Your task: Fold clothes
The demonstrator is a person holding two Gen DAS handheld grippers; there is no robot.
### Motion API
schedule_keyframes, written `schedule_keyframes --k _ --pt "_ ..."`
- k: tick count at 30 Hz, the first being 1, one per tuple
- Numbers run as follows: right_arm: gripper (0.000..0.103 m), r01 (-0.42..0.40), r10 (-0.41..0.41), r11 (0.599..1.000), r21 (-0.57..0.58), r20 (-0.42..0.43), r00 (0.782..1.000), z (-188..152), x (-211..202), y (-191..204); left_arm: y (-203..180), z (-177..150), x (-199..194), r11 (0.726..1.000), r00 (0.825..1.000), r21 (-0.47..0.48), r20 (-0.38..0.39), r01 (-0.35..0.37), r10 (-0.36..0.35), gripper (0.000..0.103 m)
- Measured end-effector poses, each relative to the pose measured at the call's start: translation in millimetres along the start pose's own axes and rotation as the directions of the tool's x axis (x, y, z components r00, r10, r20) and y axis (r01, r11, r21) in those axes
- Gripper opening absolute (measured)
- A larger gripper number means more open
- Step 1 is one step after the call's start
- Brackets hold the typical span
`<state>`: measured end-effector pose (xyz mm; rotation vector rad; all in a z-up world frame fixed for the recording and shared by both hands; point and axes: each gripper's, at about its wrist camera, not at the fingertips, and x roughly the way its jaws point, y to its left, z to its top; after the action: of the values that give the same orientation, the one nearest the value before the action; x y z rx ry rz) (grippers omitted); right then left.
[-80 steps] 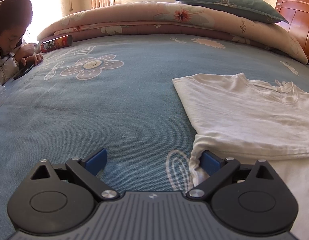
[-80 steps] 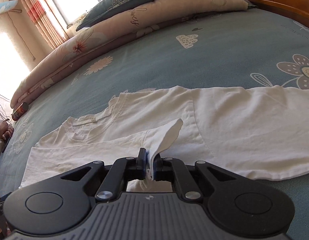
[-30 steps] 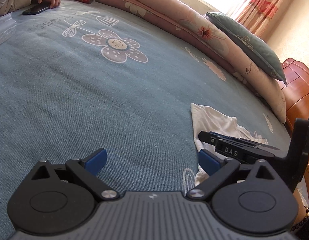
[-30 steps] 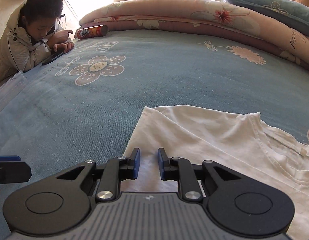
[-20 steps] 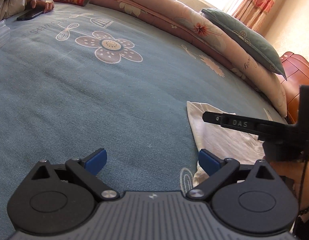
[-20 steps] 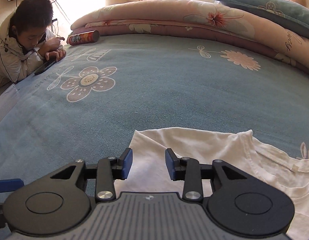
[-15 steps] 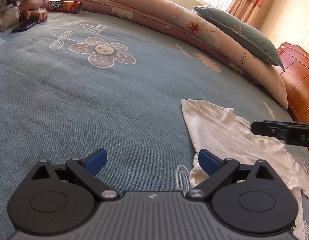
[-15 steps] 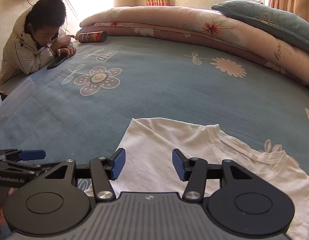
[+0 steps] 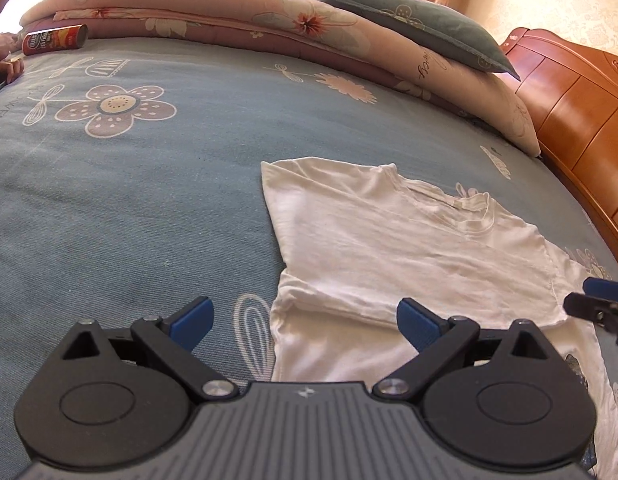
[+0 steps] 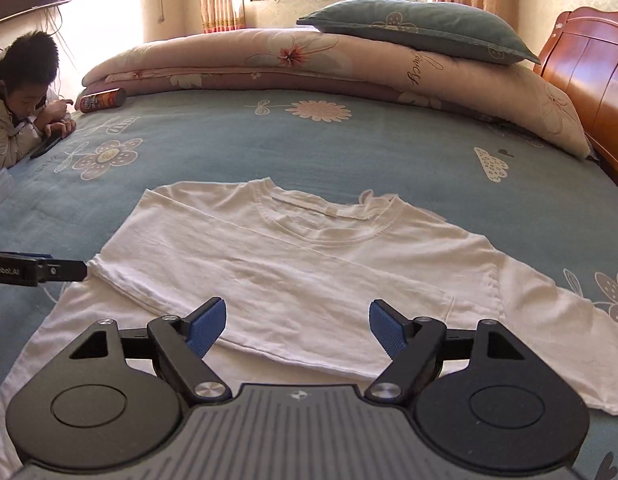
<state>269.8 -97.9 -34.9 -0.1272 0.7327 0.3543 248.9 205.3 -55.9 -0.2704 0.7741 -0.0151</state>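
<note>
A white T-shirt (image 9: pixel 409 248) lies flat on the blue flowered bedsheet (image 9: pixel 149 200), with one sleeve folded in across its chest (image 10: pixel 309 264). My left gripper (image 9: pixel 305 320) is open over the shirt's left edge, nothing between its blue pads. My right gripper (image 10: pixel 299 326) hovers above the folded sleeve near the shirt's lower body. Its jaws are opening and hold nothing. One of the right gripper's fingers (image 9: pixel 601 300) shows at the right edge of the left wrist view. A left gripper finger (image 10: pixel 37 270) reaches in beside the shirt's left side.
A folded pink quilt (image 10: pixel 309 64) with a grey-green pillow (image 10: pixel 421 32) lies along the far side. A wooden headboard (image 10: pixel 589 64) stands at right. A red snack can (image 10: pixel 103 100) lies far left, beside a person (image 10: pixel 17 92) leaning on the bed with a phone.
My right gripper's jaws spread from nearly shut to wide, and it swung right from the shirt's left corner to above its middle. My left gripper rolled and shifted towards the shirt.
</note>
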Motion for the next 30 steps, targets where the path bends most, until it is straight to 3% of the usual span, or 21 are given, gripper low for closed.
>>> schedule_keyframes --k 5,8,16,23,30 --pt "0.083 0.050 -0.049 0.998 0.026 -0.035 0.998 -64.4 -2.0 -12.4 -11.0 -4.5 5.5 0.999 1.000 0.040 -0.015 0.002 -0.002 0.098" --pt "0.097 0.065 -0.063 0.996 0.054 -0.024 0.998 -102.0 -33.7 -22.7 -16.6 -6.9 9.4 0.998 0.999 0.057 -0.033 -0.012 0.013 0.098" --pt "0.103 0.129 -0.127 0.988 0.088 -0.030 0.991 -177.3 -107.8 -18.5 -63.5 -12.8 -0.8 0.990 1.000 0.138 -0.012 0.029 -0.028 0.098" --pt "0.103 0.154 -0.158 0.981 0.121 0.019 0.987 -194.1 -116.5 -14.3 -136.3 -38.7 -7.7 0.948 0.974 0.222 -0.063 0.228 -0.219 0.098" --pt "0.103 0.152 -0.147 0.980 0.132 -0.048 0.988 -198.2 -132.5 -15.3 -175.1 -69.5 4.6 0.914 0.961 0.303 -0.142 0.271 -0.238 0.098"
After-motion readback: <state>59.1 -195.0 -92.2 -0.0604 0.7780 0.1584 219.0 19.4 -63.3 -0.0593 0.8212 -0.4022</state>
